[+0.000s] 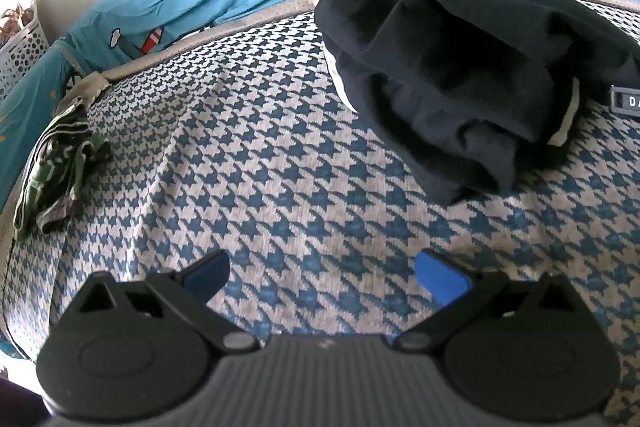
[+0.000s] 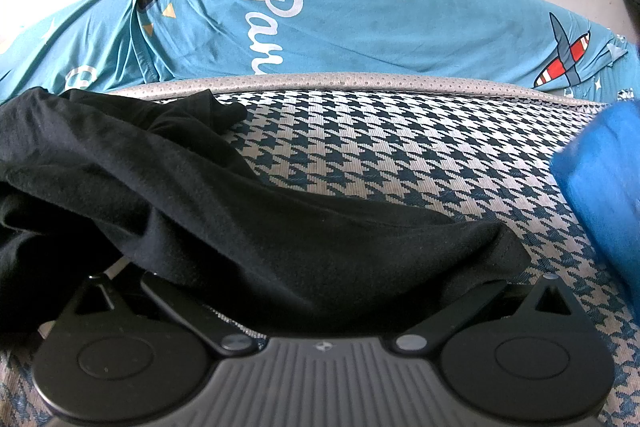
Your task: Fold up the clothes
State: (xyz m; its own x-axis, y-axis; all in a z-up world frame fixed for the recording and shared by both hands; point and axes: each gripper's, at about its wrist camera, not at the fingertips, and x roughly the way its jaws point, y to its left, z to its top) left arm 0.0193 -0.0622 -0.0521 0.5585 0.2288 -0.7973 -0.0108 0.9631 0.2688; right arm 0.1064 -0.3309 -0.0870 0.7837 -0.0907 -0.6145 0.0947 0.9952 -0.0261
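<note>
Only the left view shows the green garment (image 1: 56,163) at the mat's (image 1: 256,155) edge and the left gripper (image 1: 322,277) spread wide, empty, short of the black garment (image 1: 460,83), which hides the right gripper's (image 2: 320,301) fingertips, grip unreadable.

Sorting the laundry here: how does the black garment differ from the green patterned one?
The black garment is plain, bulky and loosely bunched mid-mat; the green patterned garment is striped, much smaller, and crumpled at the mat's left edge. Both lie unfolded on the houndstooth mat, with neither between the left gripper's fingers.
</note>
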